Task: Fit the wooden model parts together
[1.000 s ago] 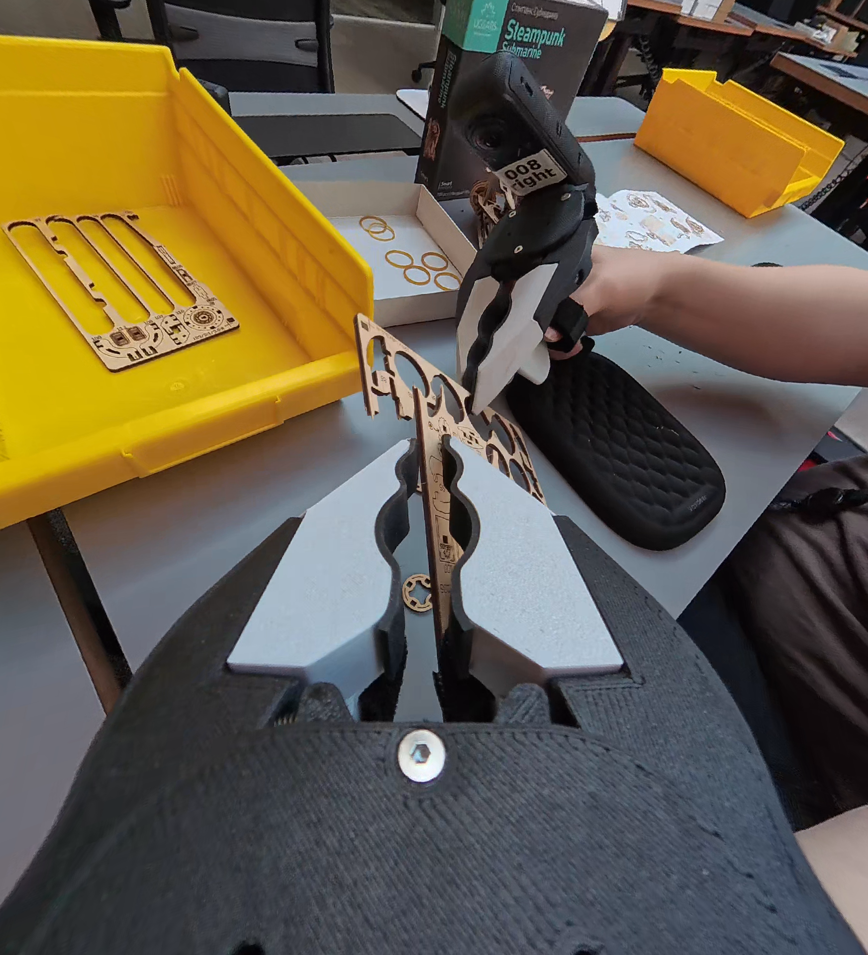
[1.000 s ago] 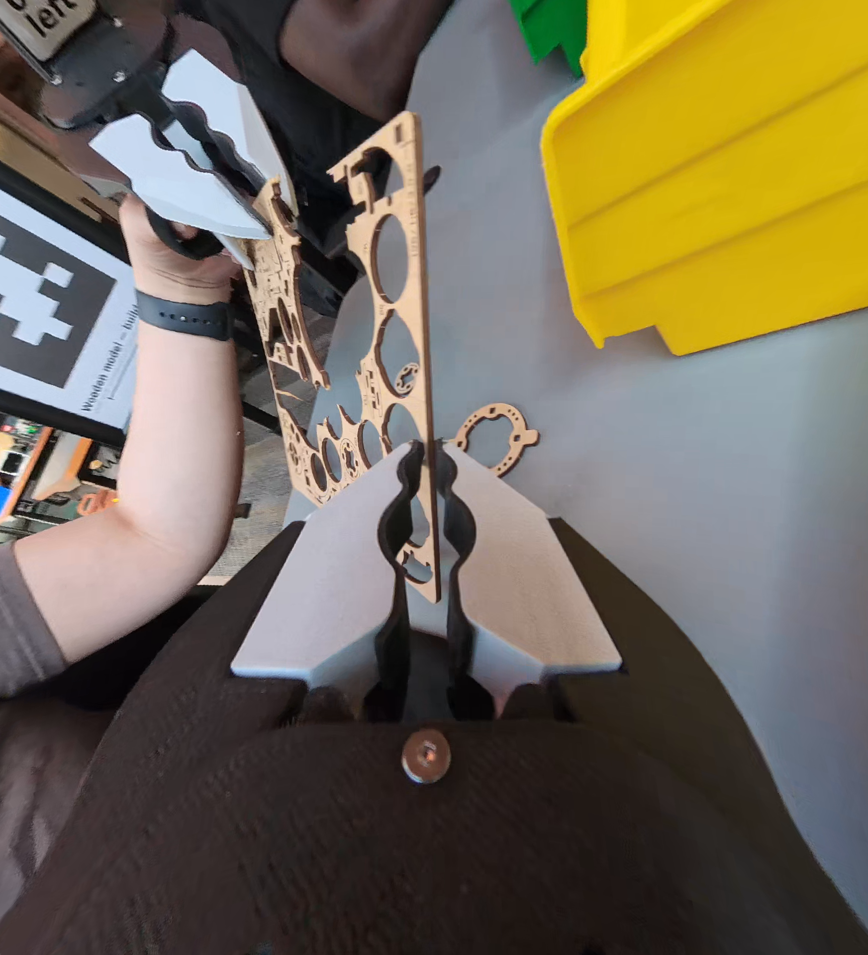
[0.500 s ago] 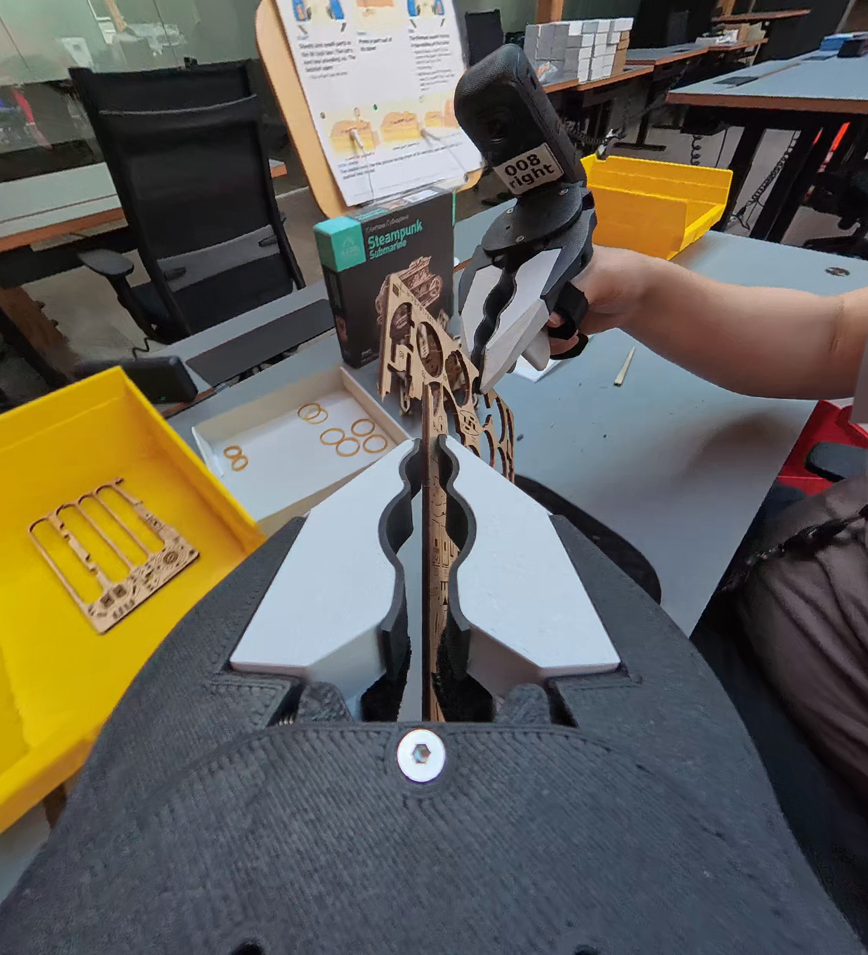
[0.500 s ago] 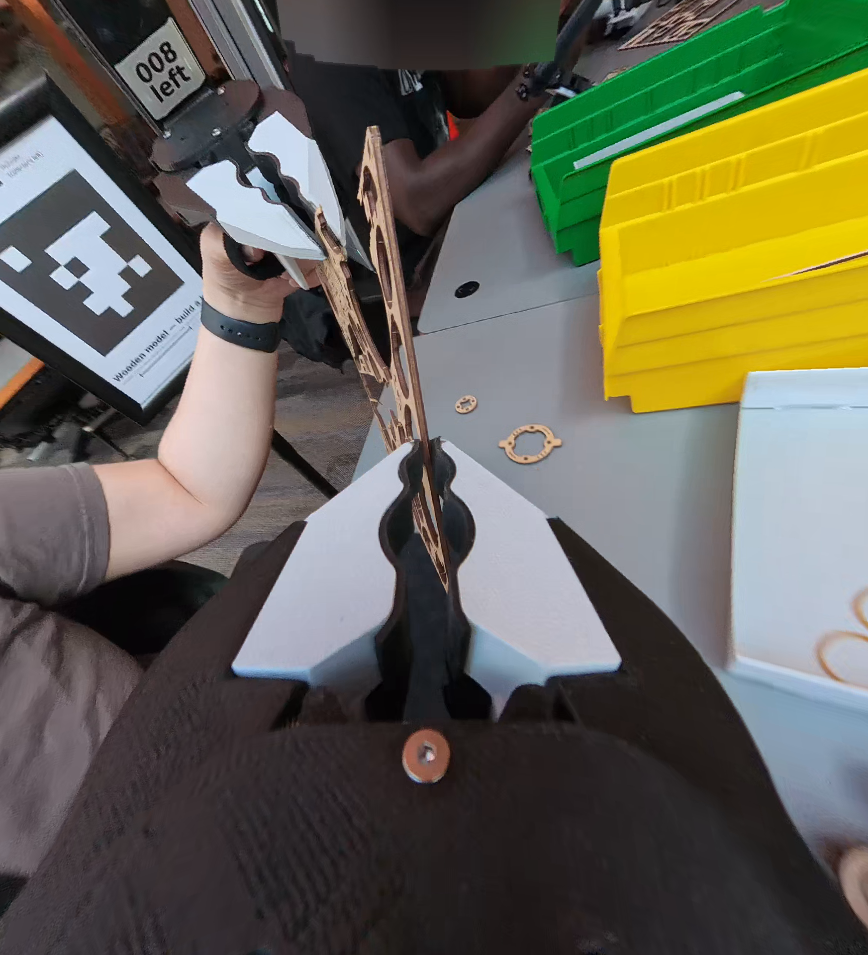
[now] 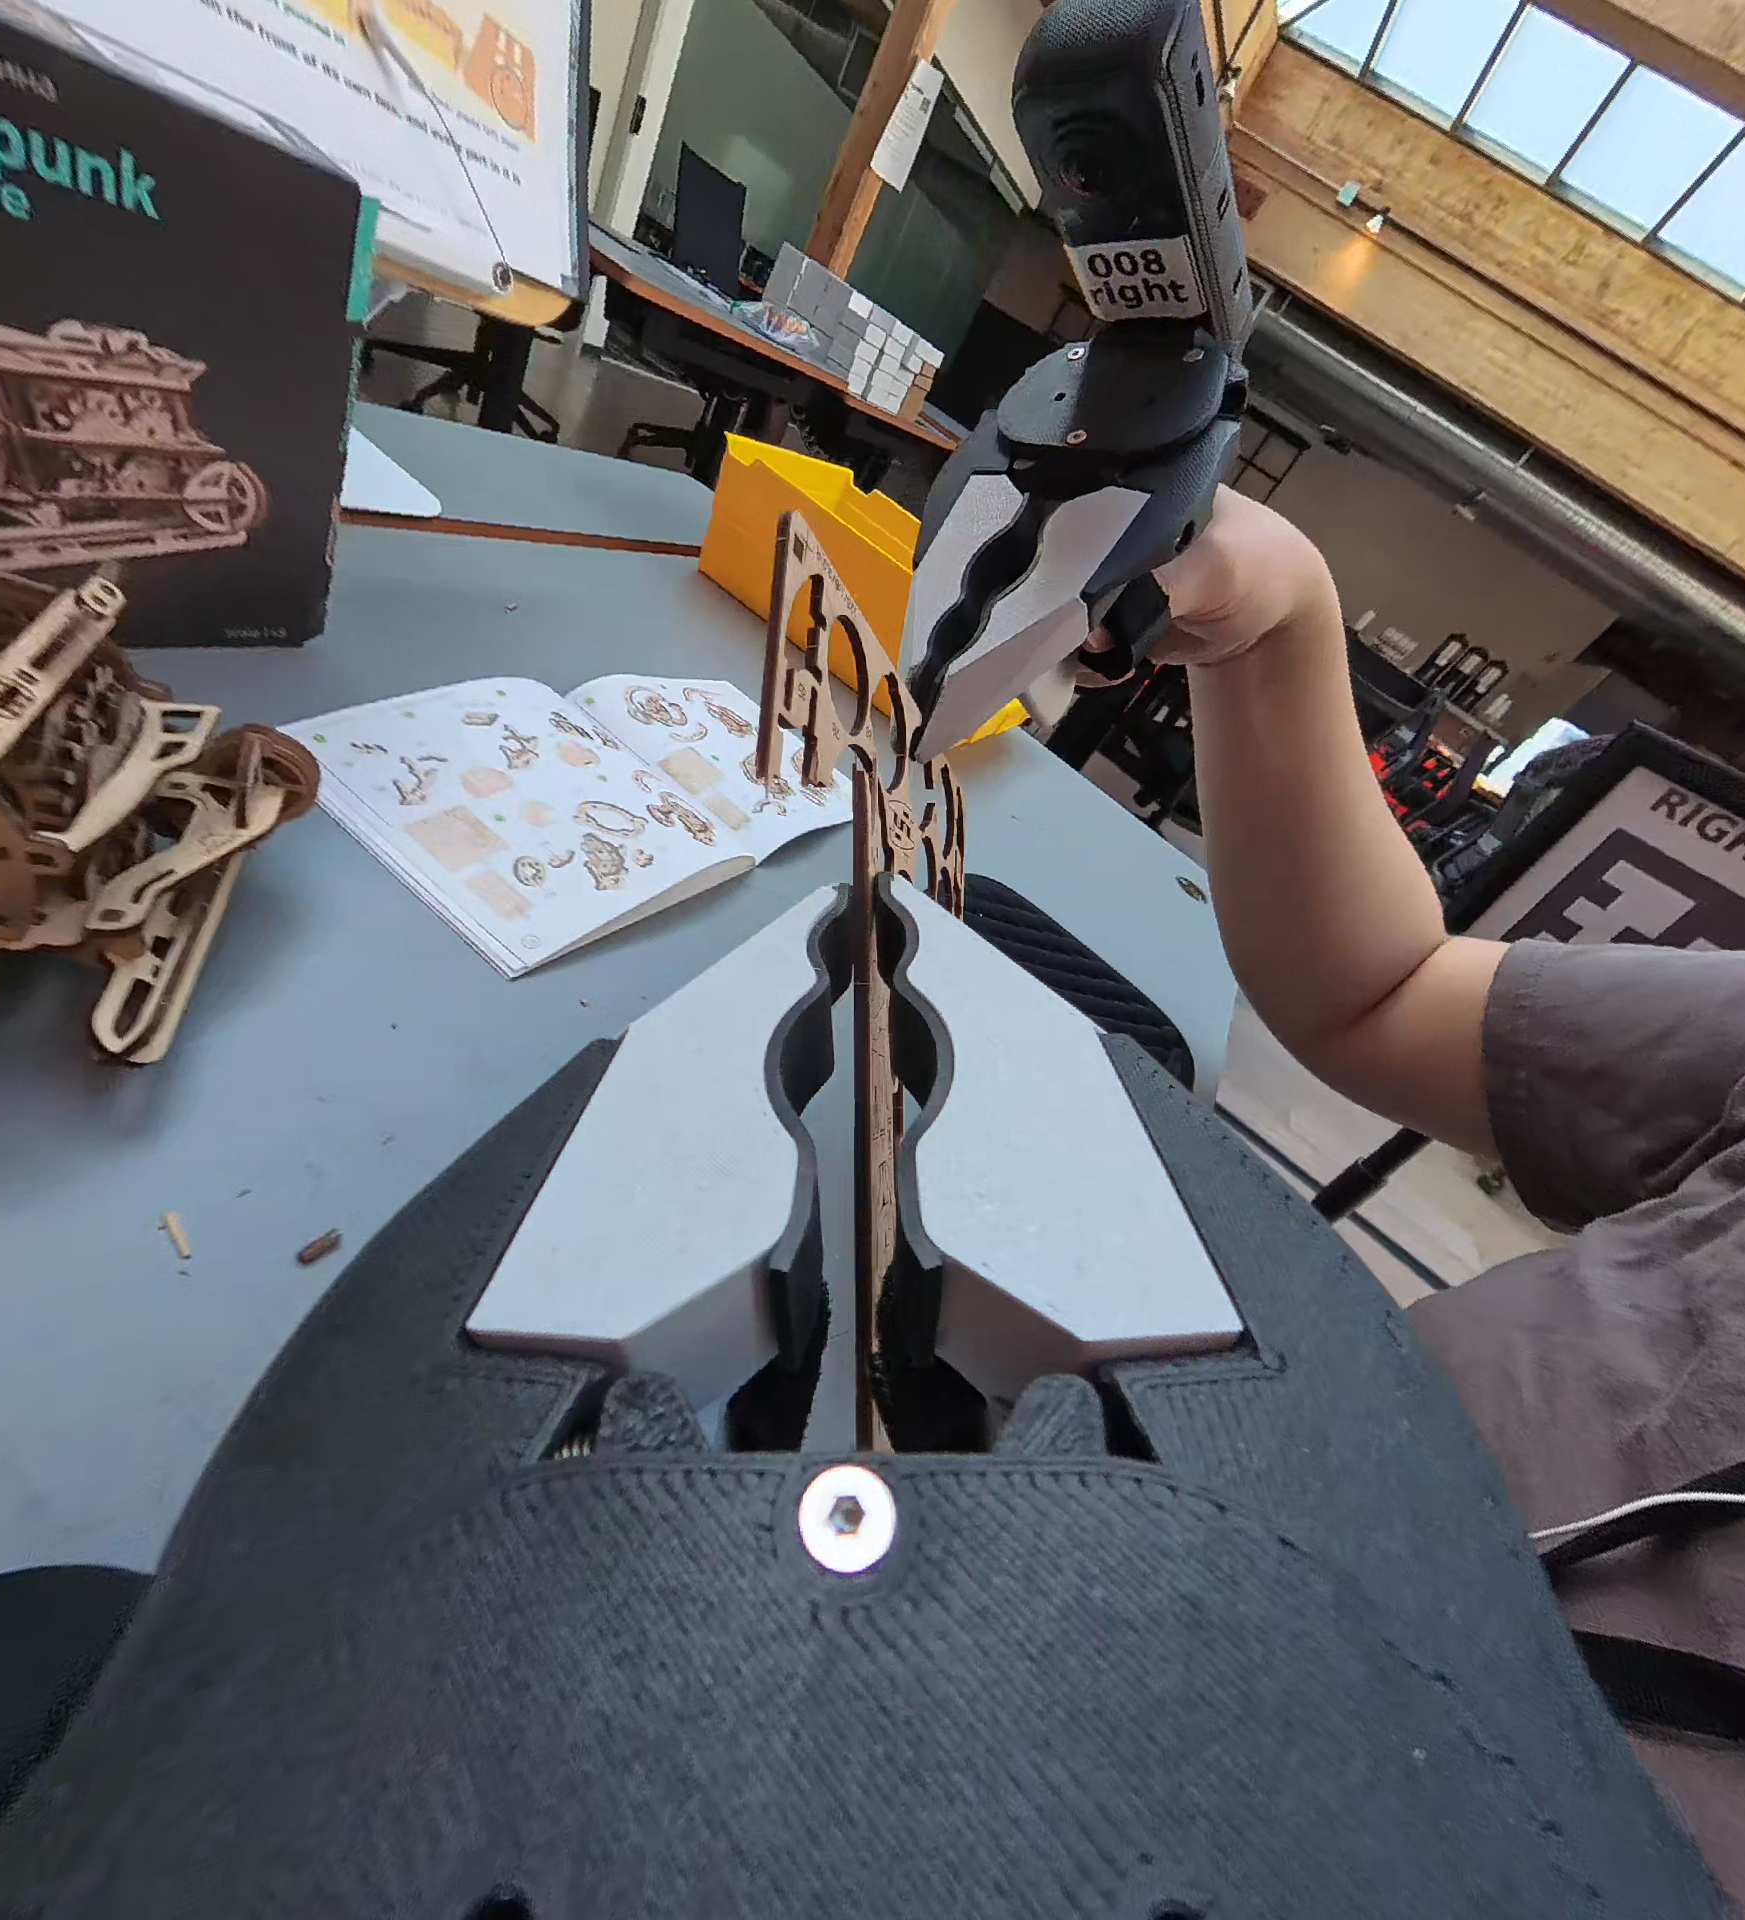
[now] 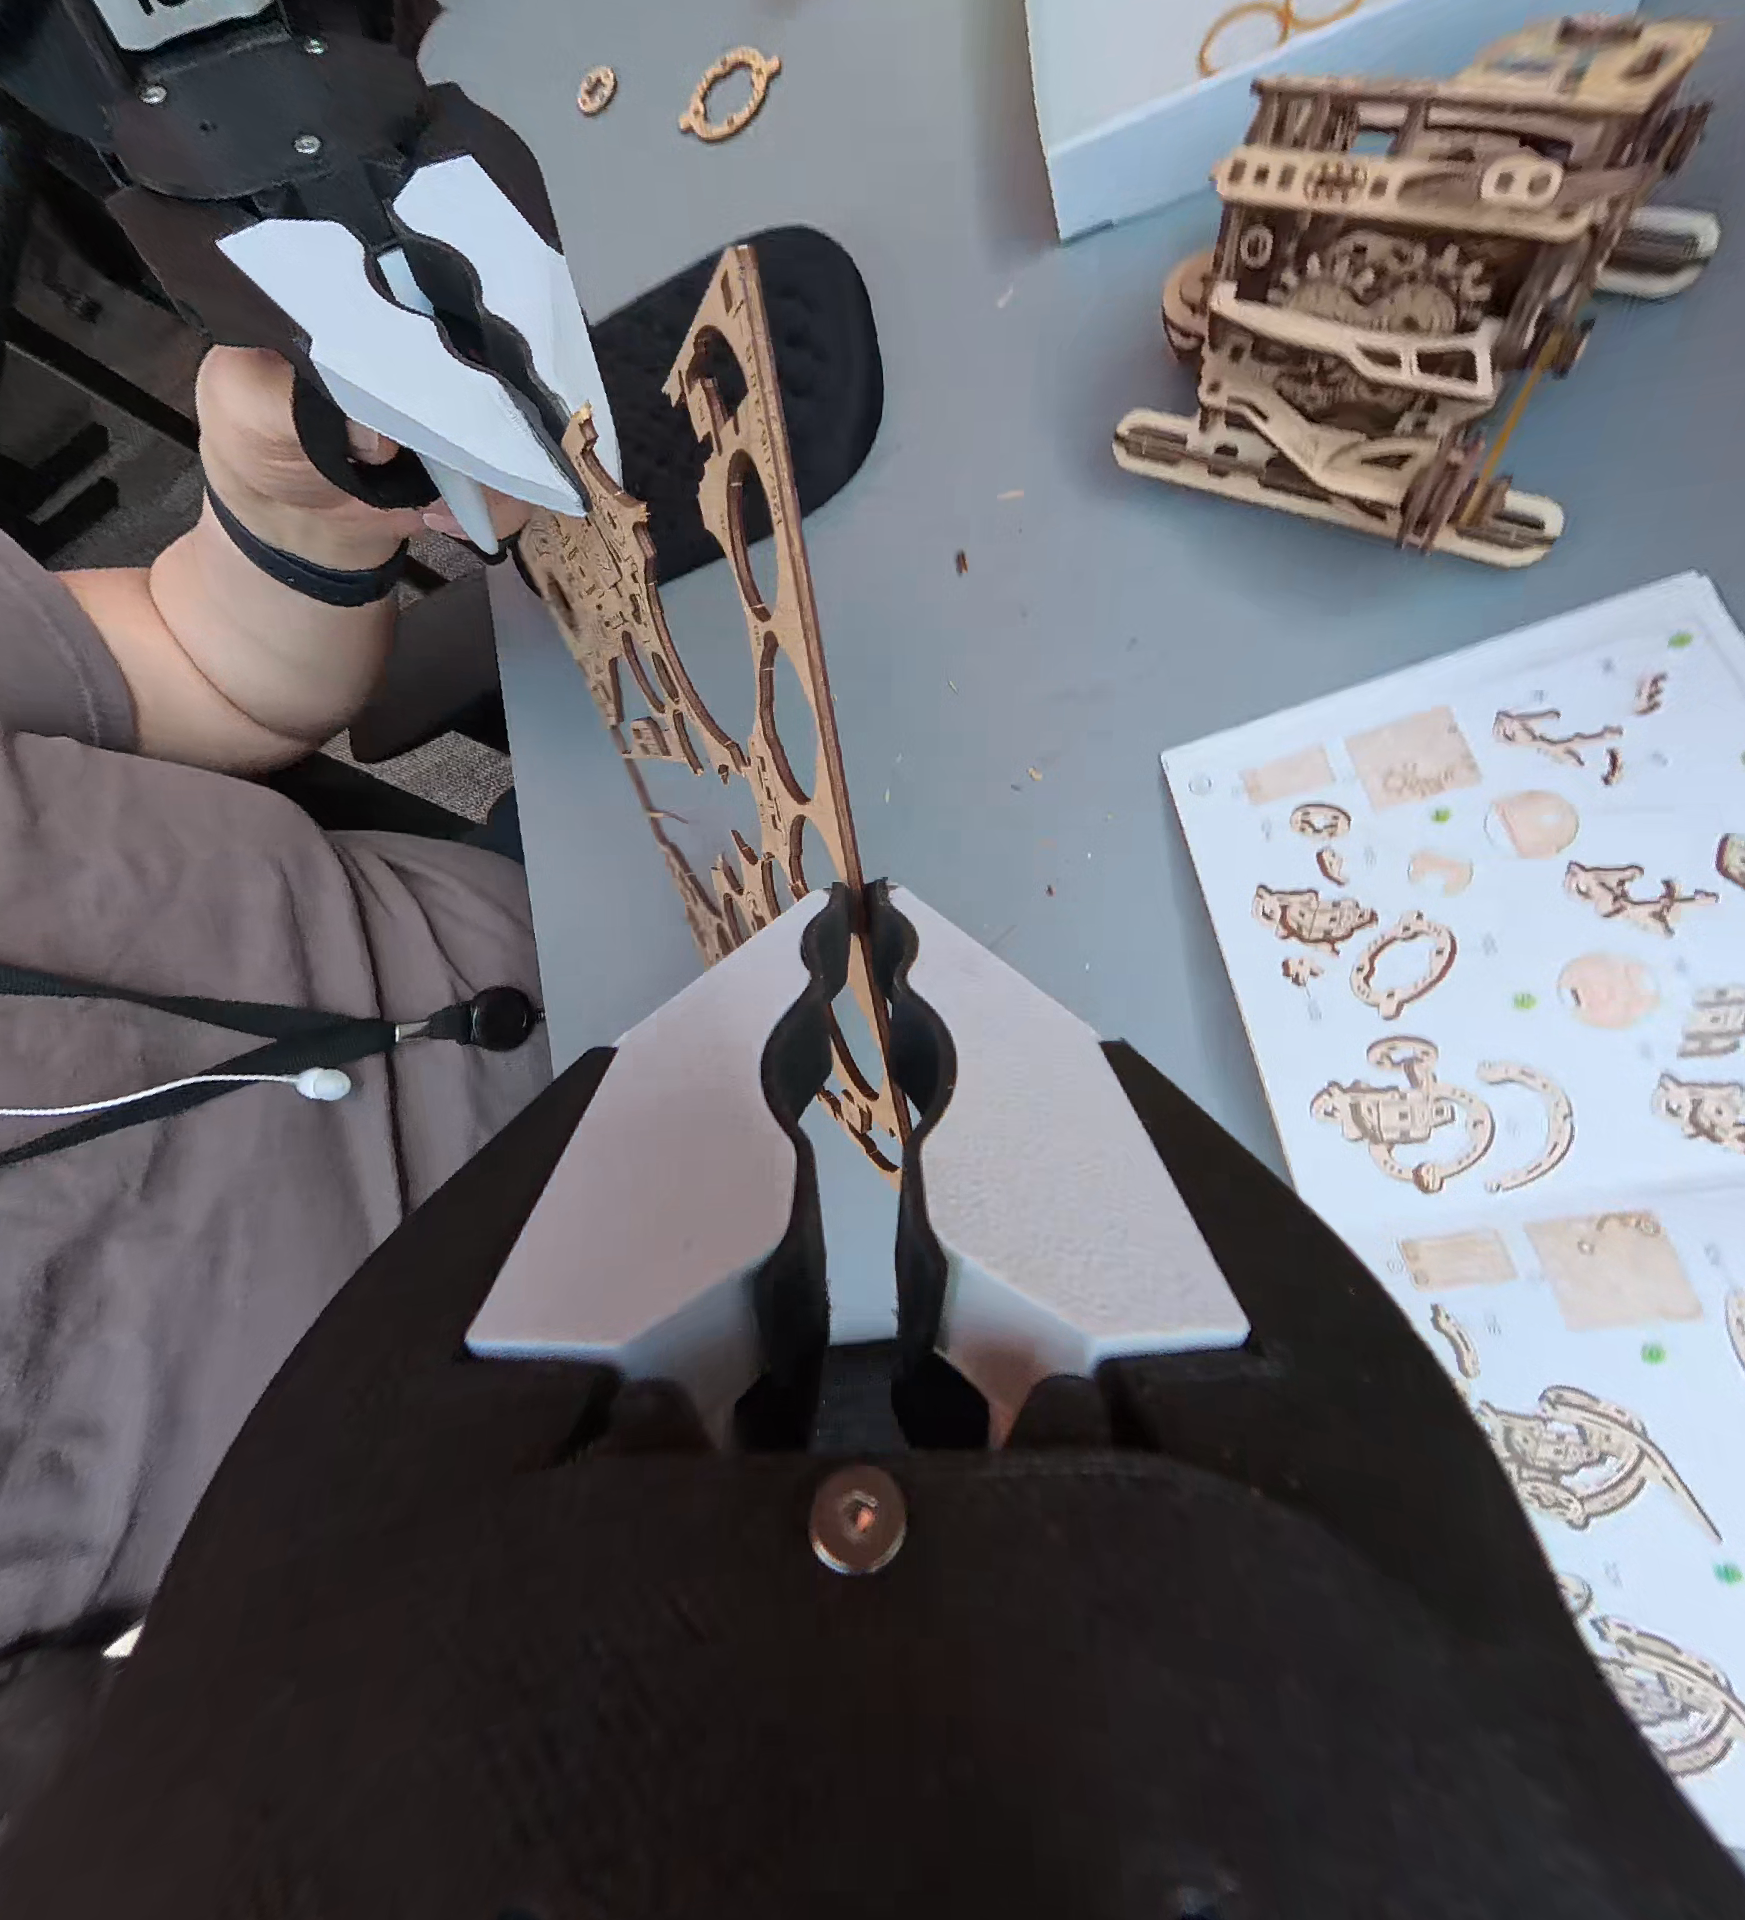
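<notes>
Both grippers hold one thin wooden parts sheet, full of round cut-outs, upright in the air above the grey table. My left gripper is shut on one edge of the sheet, seen edge-on between its jaws. My right gripper is shut on the opposite edge of the sheet. The right gripper also shows in the left wrist view, and the left gripper in the right wrist view. A part-built wooden model stands on the table, apart from the sheet.
An open instruction booklet lies beside the model. A black padded rest lies under the sheet. Two loose wooden pieces and a white tray lie farther off. A dark kit box and a yellow bin stand behind. My right fingertips sit around 10 cm from my left ones. Both grippers' tips are roughly 20 cm from the part-built wooden model. Seen from the left wrist view as well.
Both grippers have swung round together with the sheet still held. The views have turned away from the yellow bins towards the wooden model and the booklet.
</notes>
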